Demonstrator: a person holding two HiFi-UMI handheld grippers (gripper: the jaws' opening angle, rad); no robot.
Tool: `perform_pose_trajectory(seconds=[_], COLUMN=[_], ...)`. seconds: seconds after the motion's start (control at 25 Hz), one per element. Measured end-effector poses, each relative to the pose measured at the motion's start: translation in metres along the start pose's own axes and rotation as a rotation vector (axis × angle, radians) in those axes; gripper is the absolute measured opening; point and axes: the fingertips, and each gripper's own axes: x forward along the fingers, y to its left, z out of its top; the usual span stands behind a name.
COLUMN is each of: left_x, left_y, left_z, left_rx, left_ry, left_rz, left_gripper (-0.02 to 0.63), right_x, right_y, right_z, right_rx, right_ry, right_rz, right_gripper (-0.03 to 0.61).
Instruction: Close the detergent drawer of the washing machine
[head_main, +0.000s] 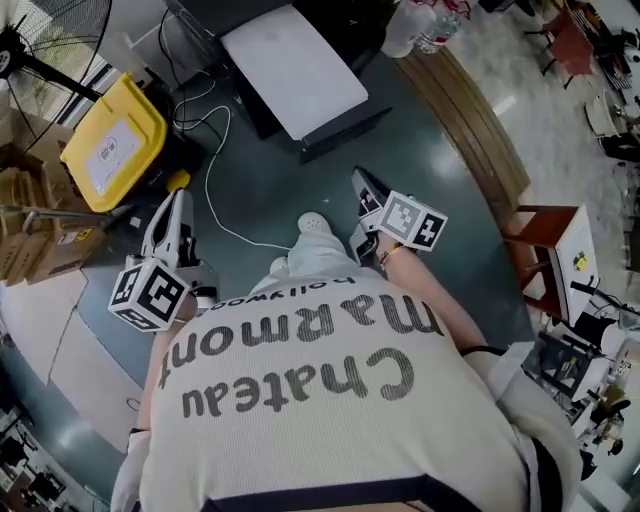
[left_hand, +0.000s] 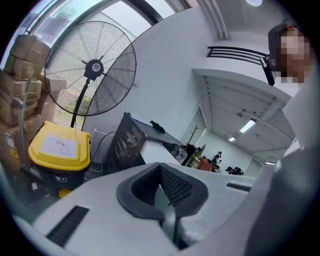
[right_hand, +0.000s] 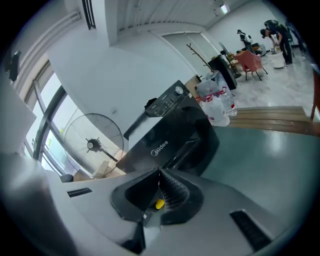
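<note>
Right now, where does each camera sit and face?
Head view: on the person's head, facing steeply down at the floor; shows shirt, left gripper, right gripper.
Left gripper view: on the left gripper, along its shut jaws, toward fan and yellow bin.
Right gripper view: on the right gripper, along its shut jaws, toward washing machine.
Shared: all three show the washing machine and fan.

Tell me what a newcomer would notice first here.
The bright yellow plastic bin lid at the head view's upper left grabs the eye first, then the dark washing machine with a white top at top centre. The big black wire-caged pedestal fan dominates the left gripper view, standing behind that bin.
</note>
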Motion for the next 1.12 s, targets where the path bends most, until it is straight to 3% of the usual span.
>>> perform_pose_trajectory(seconds=[0.12,0.24,0.36,0.44,0.68,0.8,0.96,1.04,1.12], left_x=[0.000,-0.006,-0.016,-0.021,-0.018,-0.018,-0.018,-0.018,-0.019], left_y=[0.013,0.026,0.036,0.041,0.046,0.046,0.046,0.046,0.047], left_z=[0.007,0.014,0.018,0.020,0.024,0.028,0.031,0.034,0.037], left_rx=[-0.006,-0.030,-0.041,-0.055,-0.089,-0.097,-0.095,-0.090,-0.085], left_ry=[-0.017,-0.038,-0.051,-0.070,-0.084,-0.097,-0.105,-0.109,-0.115], left_rz=[0.068,0.151,0.227,0.274,0.328,0.349,0.364,0.367,0.370], left_gripper=[0.008,0.008,0.008,0.008,0.008,0.009,0.008,0.008,0.008], right_x=[0.029,0.053,0.070,0.078,0.099,0.108,0.113,0.113,0.113], right_y=[-0.020,-0.038,-0.054,-0.059,-0.045,-0.043,-0.044,-0.039,-0.036], right_z=[-0.002,-0.010,-0.022,-0.025,-0.017,-0.018,-0.018,-0.016,-0.014], right_rx=[-0.017,0.032,0.111,0.158,0.183,0.153,0.198,0.199,0.196], right_ry=[0.065,0.134,0.207,0.241,0.302,0.350,0.373,0.377,0.375], right_rz=[0.010,0.037,0.064,0.089,0.234,0.245,0.279,0.320,0.339], right_gripper=[0.032,0.043,0.160,0.181,0.179,0.179,0.179,0.115,0.115])
